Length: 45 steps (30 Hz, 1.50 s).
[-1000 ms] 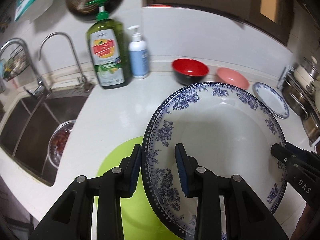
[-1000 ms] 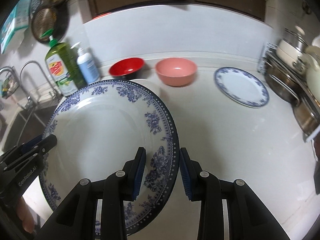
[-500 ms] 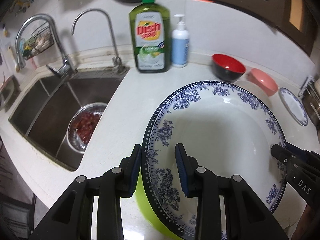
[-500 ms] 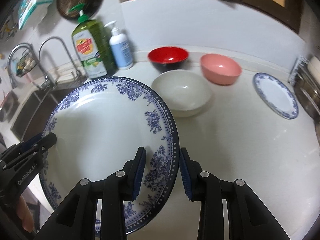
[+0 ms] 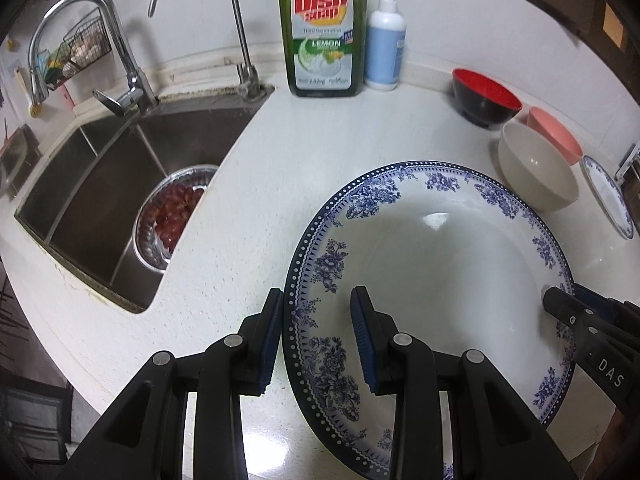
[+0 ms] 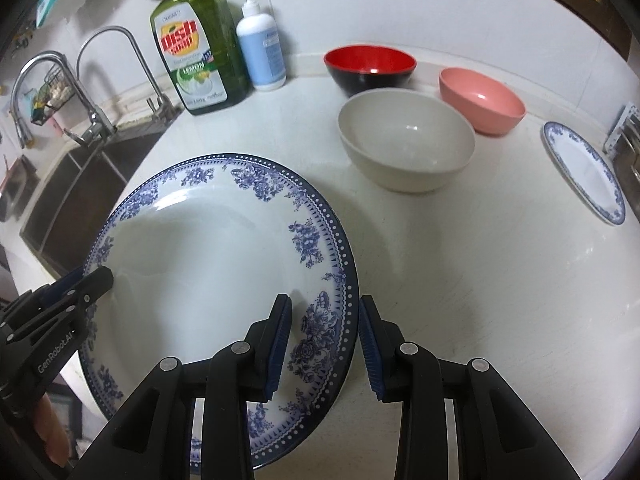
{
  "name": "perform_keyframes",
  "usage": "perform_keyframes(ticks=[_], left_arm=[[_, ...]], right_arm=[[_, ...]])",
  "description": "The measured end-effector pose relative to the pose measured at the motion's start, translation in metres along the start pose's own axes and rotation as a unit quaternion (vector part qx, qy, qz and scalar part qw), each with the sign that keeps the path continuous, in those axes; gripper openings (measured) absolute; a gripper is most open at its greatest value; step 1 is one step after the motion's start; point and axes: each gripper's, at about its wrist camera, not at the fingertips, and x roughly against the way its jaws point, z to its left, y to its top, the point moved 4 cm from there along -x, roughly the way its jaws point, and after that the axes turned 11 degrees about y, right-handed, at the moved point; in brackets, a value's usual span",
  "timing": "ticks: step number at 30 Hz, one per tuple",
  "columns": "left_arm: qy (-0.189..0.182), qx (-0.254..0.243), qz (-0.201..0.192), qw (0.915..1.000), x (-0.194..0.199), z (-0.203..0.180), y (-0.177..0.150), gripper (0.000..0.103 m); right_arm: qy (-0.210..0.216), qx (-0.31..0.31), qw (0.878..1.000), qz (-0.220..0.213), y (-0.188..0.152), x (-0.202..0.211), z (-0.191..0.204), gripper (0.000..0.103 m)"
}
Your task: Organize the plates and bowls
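Observation:
A large blue-and-white floral plate (image 5: 440, 280) (image 6: 208, 248) is held low over the white counter by both grippers. My left gripper (image 5: 318, 308) is shut on its left rim, one pad above and one below. My right gripper (image 6: 325, 312) is shut on the opposite rim, and its tip (image 5: 560, 300) shows in the left wrist view. Behind the plate stand a cream bowl (image 6: 406, 148), a red-and-black bowl (image 6: 370, 66) and a pink bowl (image 6: 480, 100). A smaller blue-rimmed plate (image 6: 584, 172) lies flat at the right.
A steel sink (image 5: 100, 184) with two taps lies to the left and holds a metal bowl of red fruit (image 5: 172, 216). A green dish-soap bottle (image 5: 322, 28) and a white pump bottle (image 5: 386, 48) stand at the wall. A metal rack (image 6: 628, 140) sits far right.
Both grippers have carried the plate lower and toward the sink side. The green round thing under it has gone out of view and the cream bowl has appeared behind it. Both grips are unchanged.

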Motion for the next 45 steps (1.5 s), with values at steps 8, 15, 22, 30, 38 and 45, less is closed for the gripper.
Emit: perform_keyframes(ticks=[8, 15, 22, 30, 38, 45], left_arm=[[0.002, 0.004, 0.025, 0.9997, -0.015, 0.002, -0.005, 0.035], [-0.003, 0.005, 0.036, 0.9993, -0.022, 0.003, -0.007, 0.035], [0.000, -0.011, 0.038, 0.9992, -0.023, 0.000, -0.010, 0.036], [0.020, -0.019, 0.006, 0.9996, -0.011, -0.001, -0.003, 0.065], [0.022, -0.028, -0.049, 0.9981, 0.018, -0.009, 0.013, 0.079], [0.007, -0.048, -0.106, 0.9932, 0.048, -0.029, 0.025, 0.079]], right_arm=[[-0.005, 0.001, 1.000, 0.025, -0.006, -0.015, 0.000, 0.035], [-0.012, 0.012, 0.999, 0.034, -0.005, -0.022, 0.005, 0.036], [-0.026, 0.036, 0.998, 0.038, -0.006, -0.024, 0.011, 0.036], [-0.031, 0.034, 0.999, 0.024, -0.004, -0.017, 0.006, 0.052], [-0.022, 0.033, 0.999, -0.011, 0.001, 0.003, 0.002, 0.052], [-0.031, 0.019, 0.998, -0.057, 0.003, 0.033, -0.013, 0.062]])
